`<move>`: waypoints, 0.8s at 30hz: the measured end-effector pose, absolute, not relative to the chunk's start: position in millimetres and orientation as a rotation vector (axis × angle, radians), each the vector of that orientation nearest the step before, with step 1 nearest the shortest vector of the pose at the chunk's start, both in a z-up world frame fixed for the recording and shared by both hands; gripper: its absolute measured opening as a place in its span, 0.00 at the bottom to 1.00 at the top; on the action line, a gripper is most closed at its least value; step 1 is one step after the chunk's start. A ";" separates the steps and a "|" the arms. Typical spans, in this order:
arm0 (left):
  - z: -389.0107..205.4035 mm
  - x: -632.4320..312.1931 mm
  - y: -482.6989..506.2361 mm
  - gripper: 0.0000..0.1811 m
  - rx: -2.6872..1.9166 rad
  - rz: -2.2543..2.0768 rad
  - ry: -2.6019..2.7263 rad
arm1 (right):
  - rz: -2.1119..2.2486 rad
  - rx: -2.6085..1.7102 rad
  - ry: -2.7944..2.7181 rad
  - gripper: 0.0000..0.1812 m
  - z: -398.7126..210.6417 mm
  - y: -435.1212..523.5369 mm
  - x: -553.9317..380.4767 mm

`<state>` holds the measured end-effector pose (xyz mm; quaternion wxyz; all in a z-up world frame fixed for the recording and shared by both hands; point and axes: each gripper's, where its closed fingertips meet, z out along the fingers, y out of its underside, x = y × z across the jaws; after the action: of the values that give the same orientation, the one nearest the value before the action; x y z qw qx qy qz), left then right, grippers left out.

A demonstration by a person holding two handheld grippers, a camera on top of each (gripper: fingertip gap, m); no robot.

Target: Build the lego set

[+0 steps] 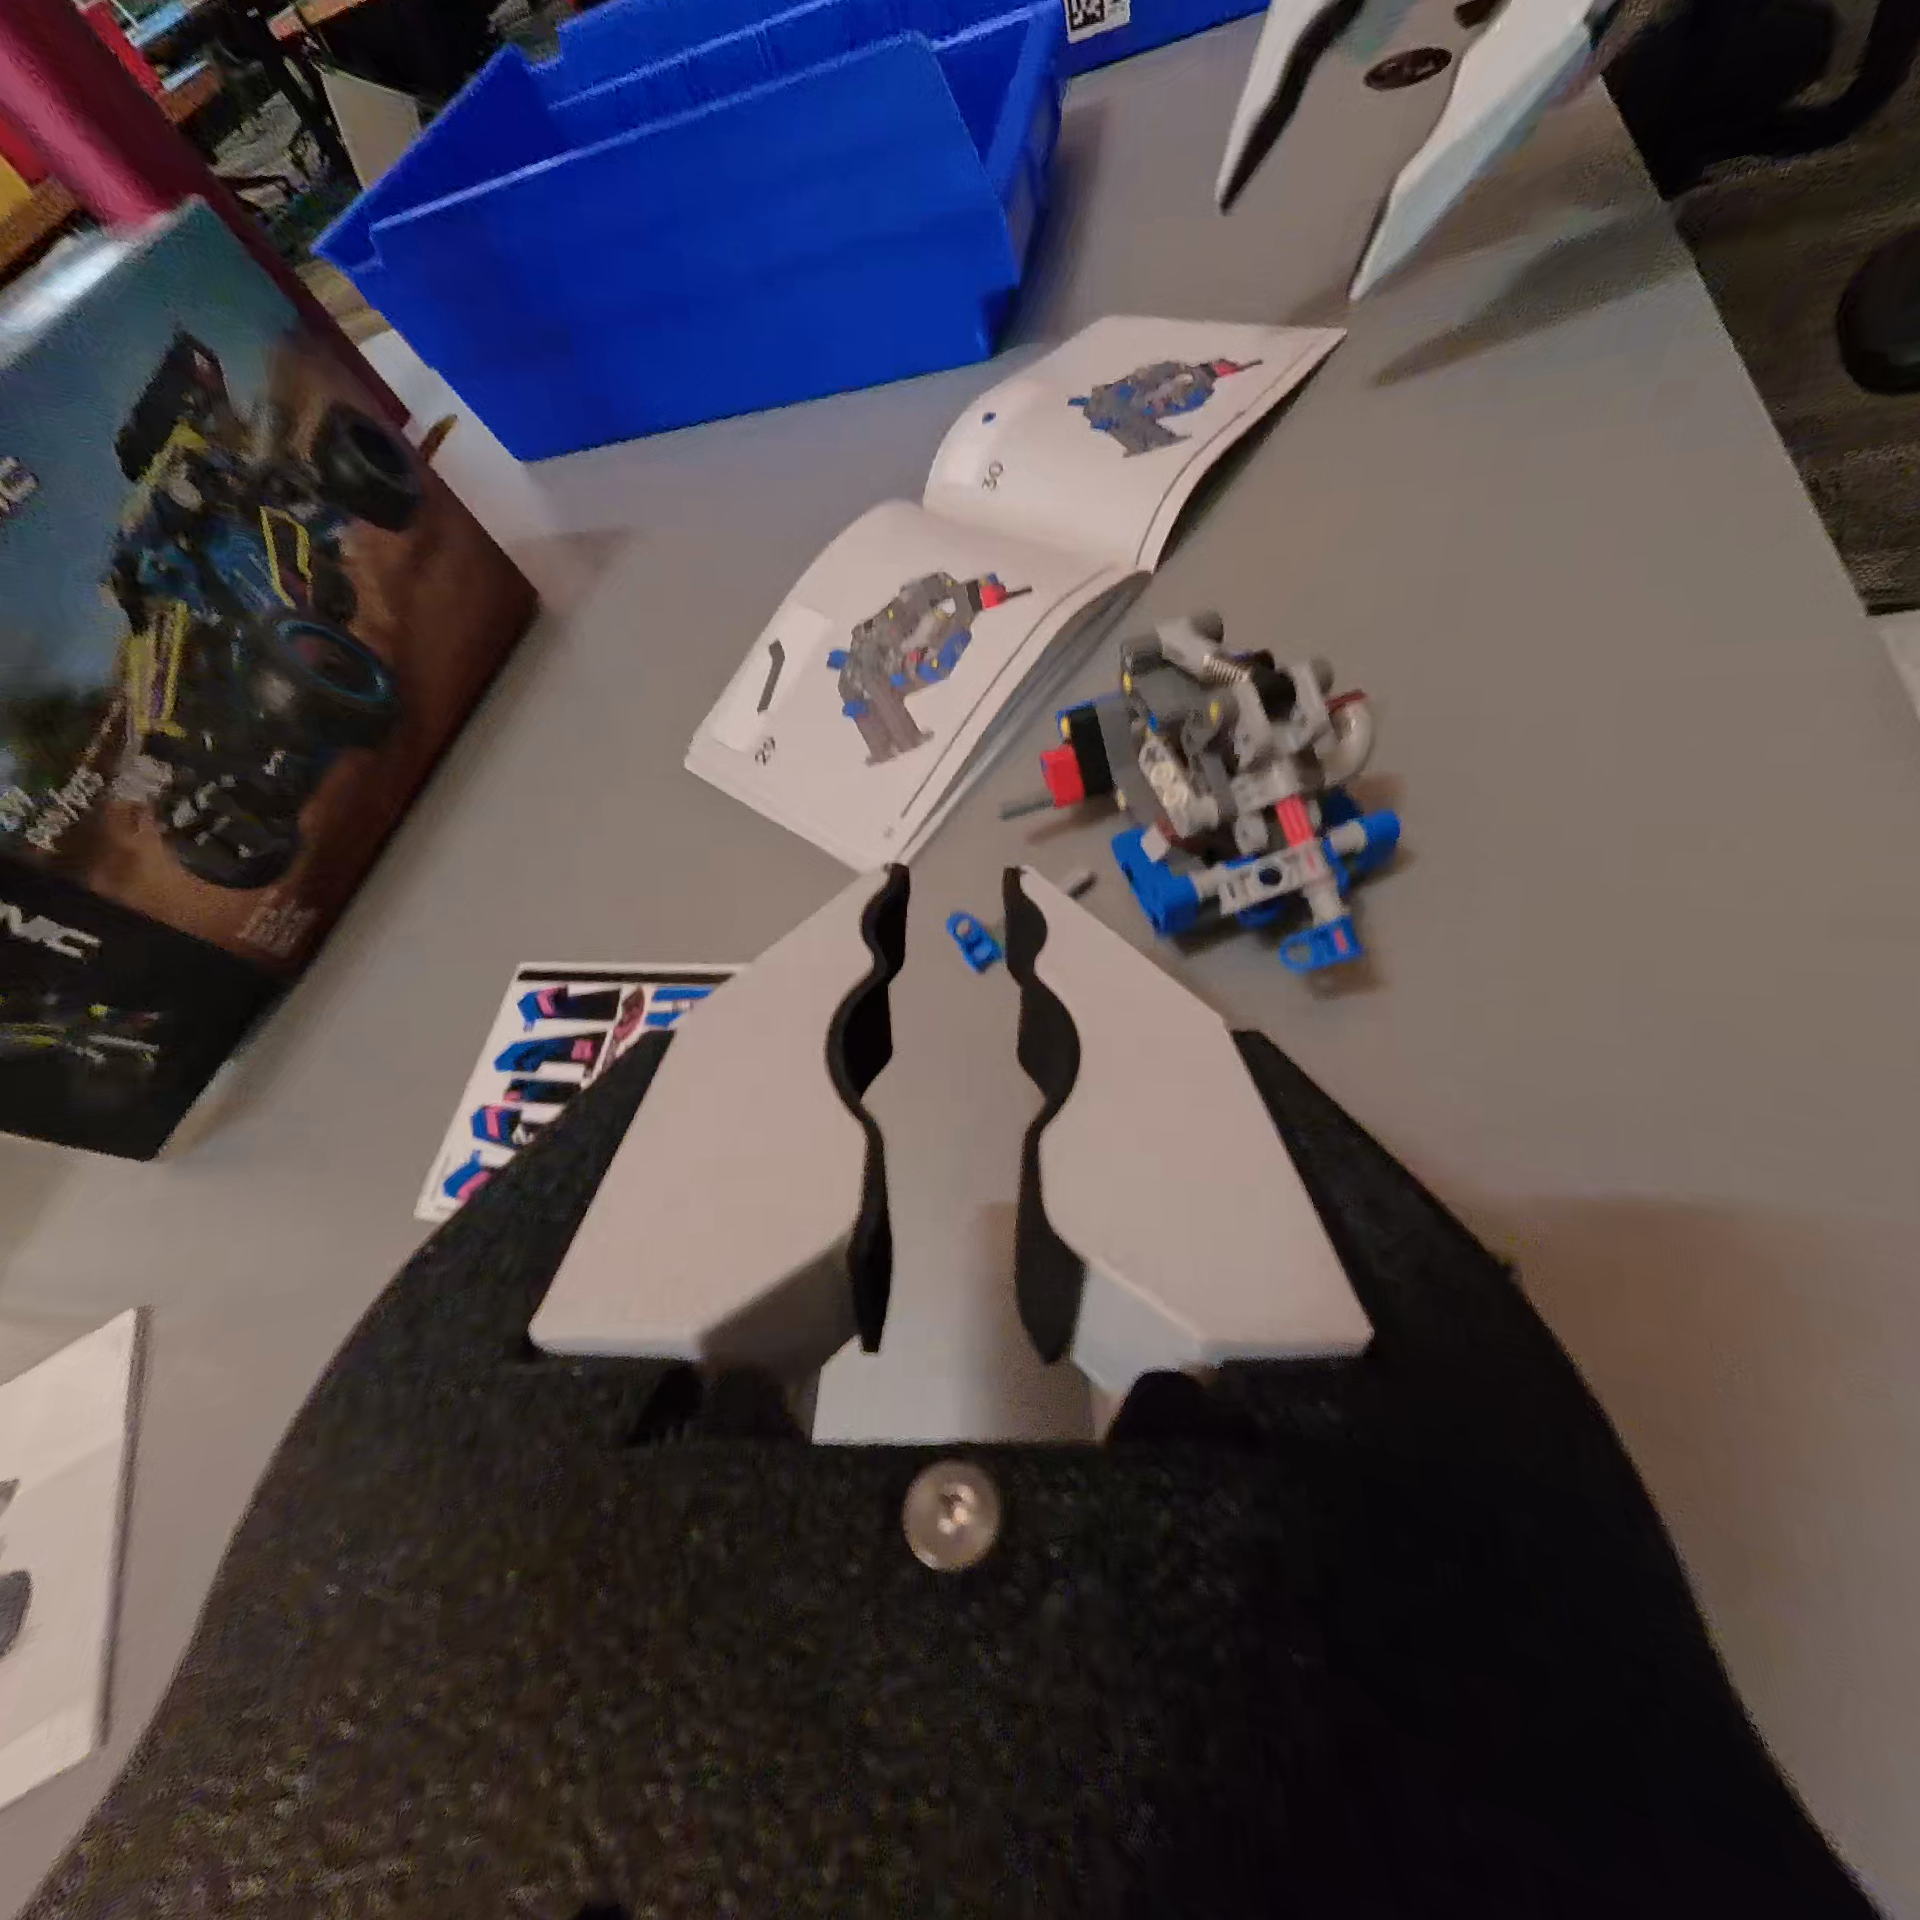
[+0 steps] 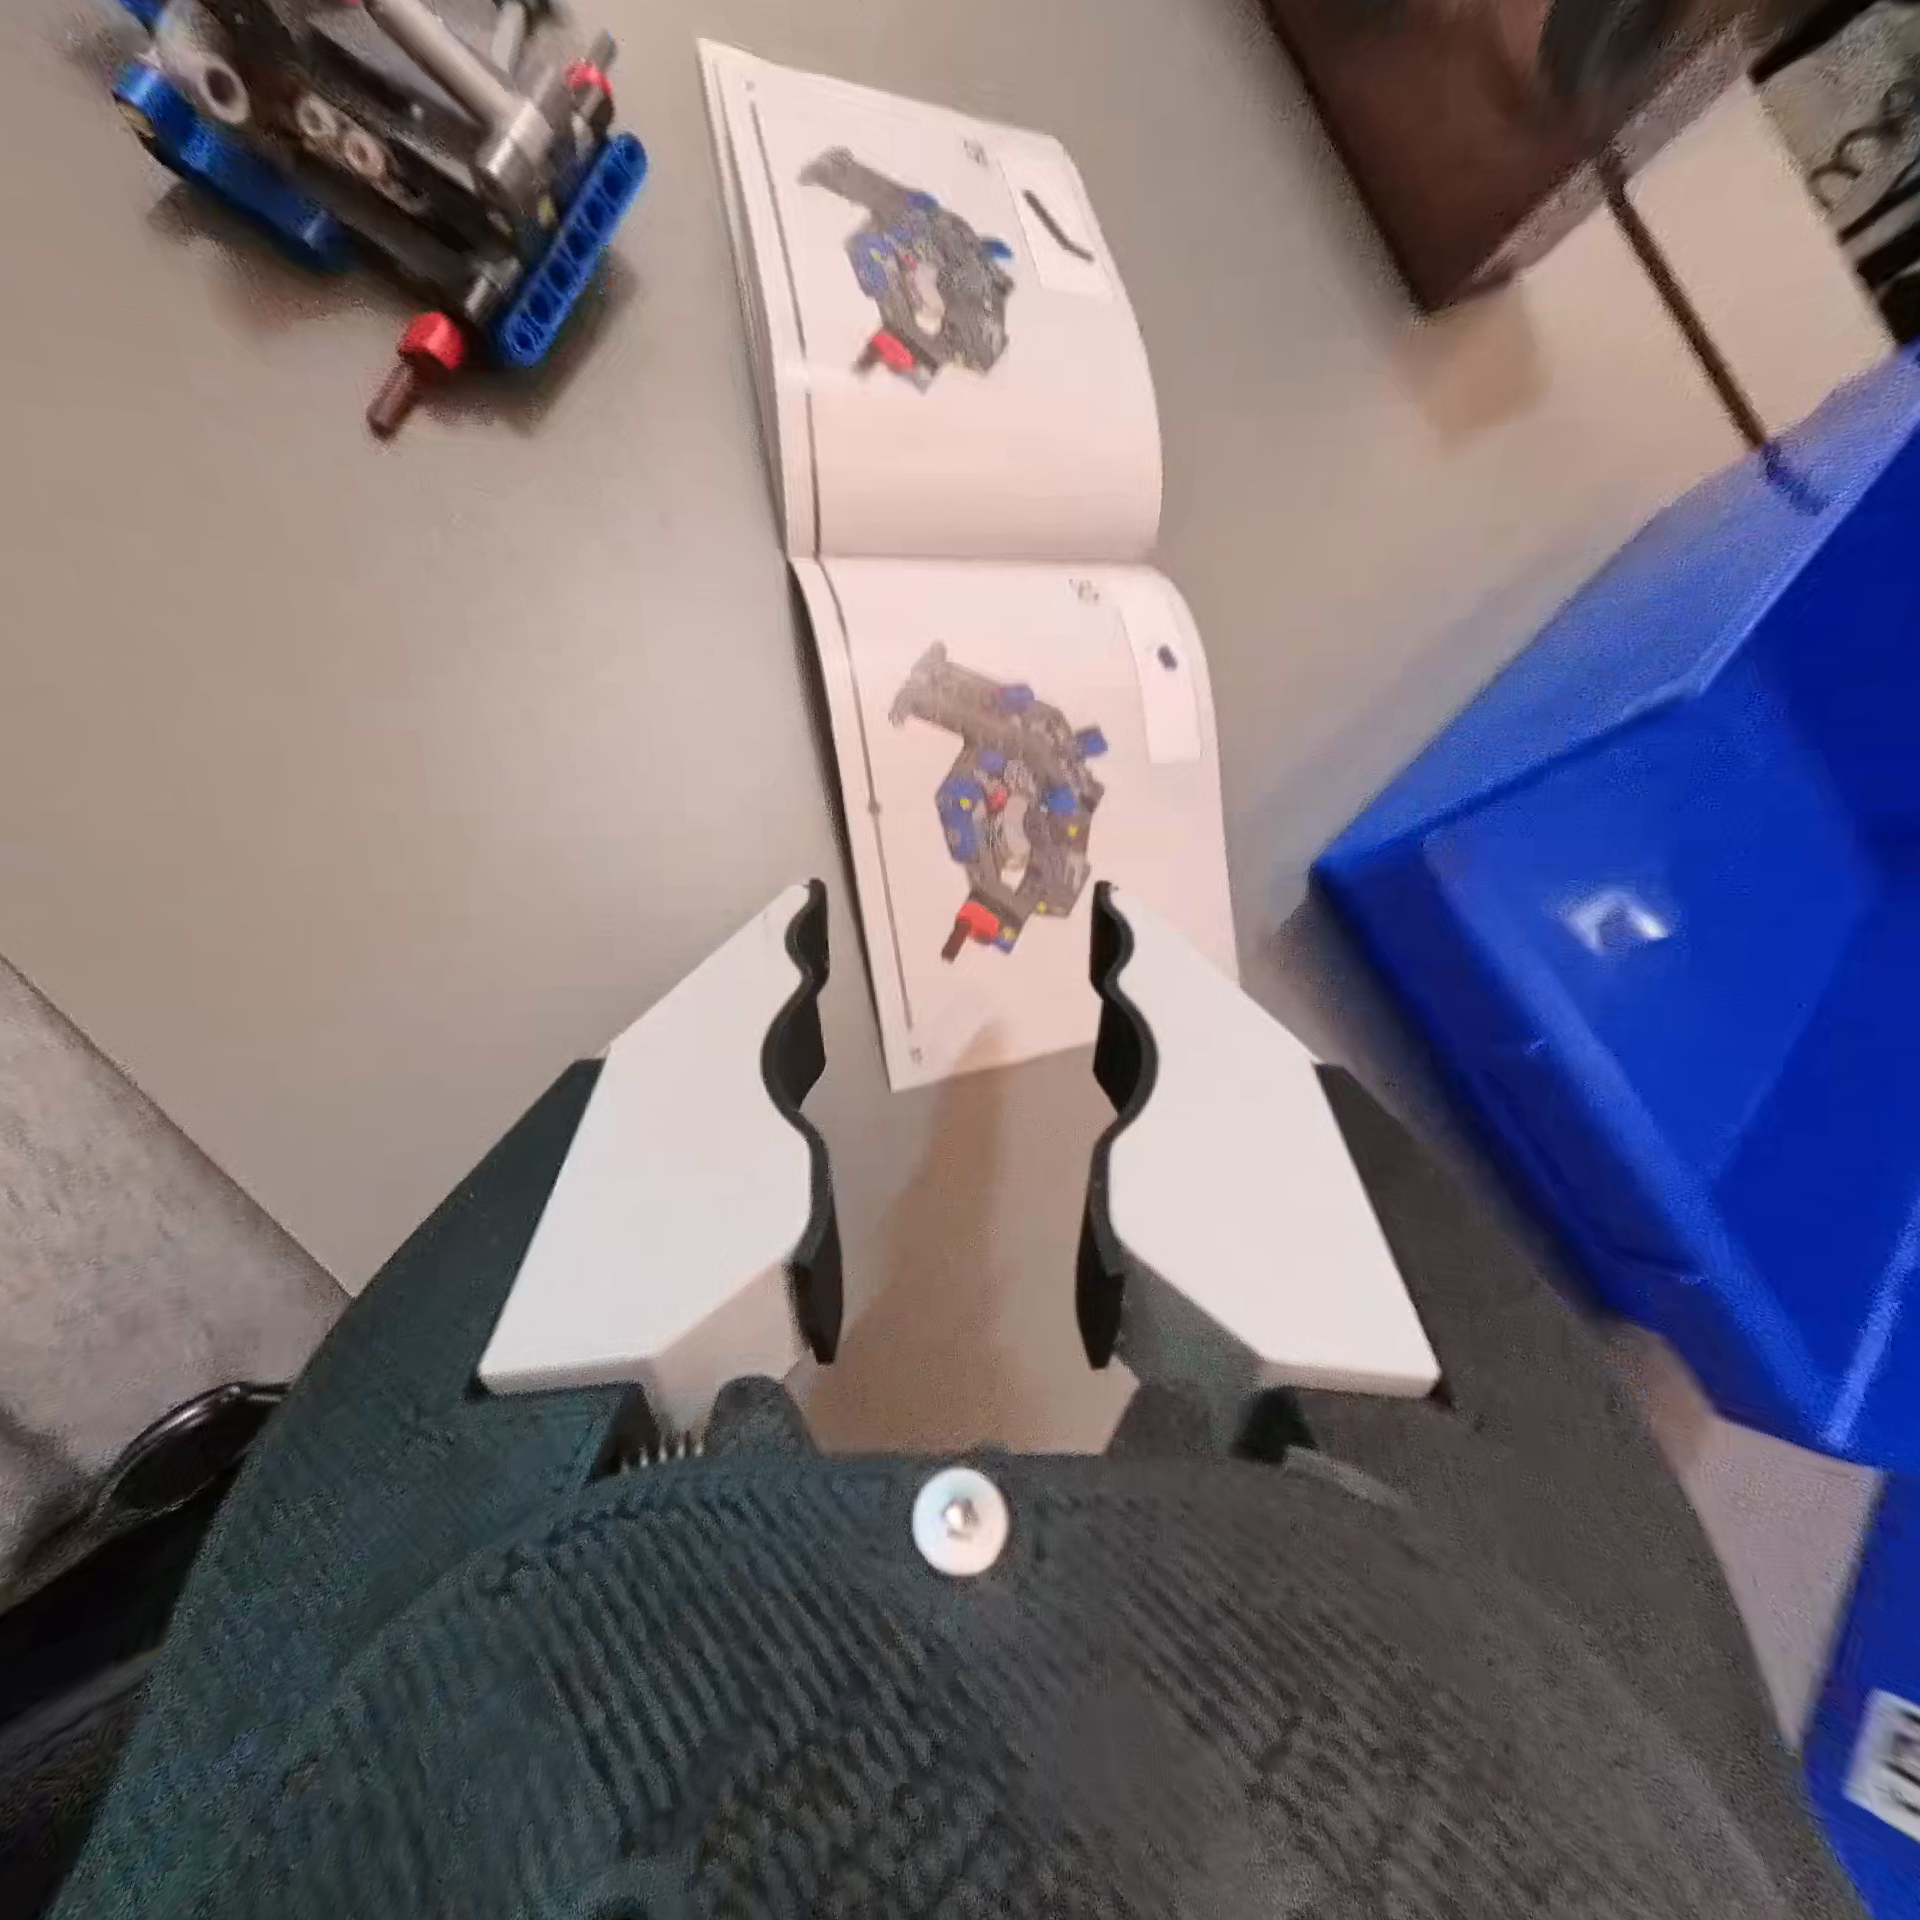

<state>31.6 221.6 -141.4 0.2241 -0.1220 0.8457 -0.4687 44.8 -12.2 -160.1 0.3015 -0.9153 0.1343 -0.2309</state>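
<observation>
A partly built lego model (image 1: 1226, 769) of grey, blue and red parts sits on the grey table (image 1: 1507, 582), to the right of the open instruction booklet (image 1: 997, 582). A small loose blue piece (image 1: 975, 938) lies just beyond my left gripper (image 1: 954, 883), which is open and empty above the table. A tiny dark pin (image 1: 1081, 885) lies near it. In the right wrist view my right gripper (image 2: 961, 899) is open and empty over the near page of the booklet (image 2: 987, 499); the model (image 2: 384, 177) is at the far left. The right gripper's white fingers (image 1: 1455, 135) also show at the top of the left wrist view.
A blue bin (image 1: 707, 239) stands behind the booklet and shows at the right of the right wrist view (image 2: 1662, 987). The set's box (image 1: 208, 644) stands at left, a sticker sheet (image 1: 540, 1070) lies beside my left gripper, and a white sheet (image 1: 62, 1558) lies at lower left. Across from one pair of fingers to the other is roughly 25 cm. The small loose blue piece (image 1: 975, 938) sits 5 cm or so from the ends of my left fingers.
</observation>
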 end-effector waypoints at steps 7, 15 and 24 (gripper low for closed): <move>-126.2 25.6 141.4 0.13 0.092 -1.018 2.534 | -0.487 -2.399 0.346 0.26 -190.3 -20.8 46.0; -110.0 93.9 101.9 0.12 0.105 -0.913 2.616 | -0.346 -2.446 0.376 0.22 -197.2 -33.3 51.1; -142.5 147.7 192.1 0.11 -0.394 -0.797 2.655 | -0.463 -2.375 0.403 0.13 -196.5 -45.7 76.6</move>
<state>147.7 192.1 -142.5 0.1701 -0.1386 0.9345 -0.2803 76.6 -45.7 -196.5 0.3374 -0.9114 0.1545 -0.1778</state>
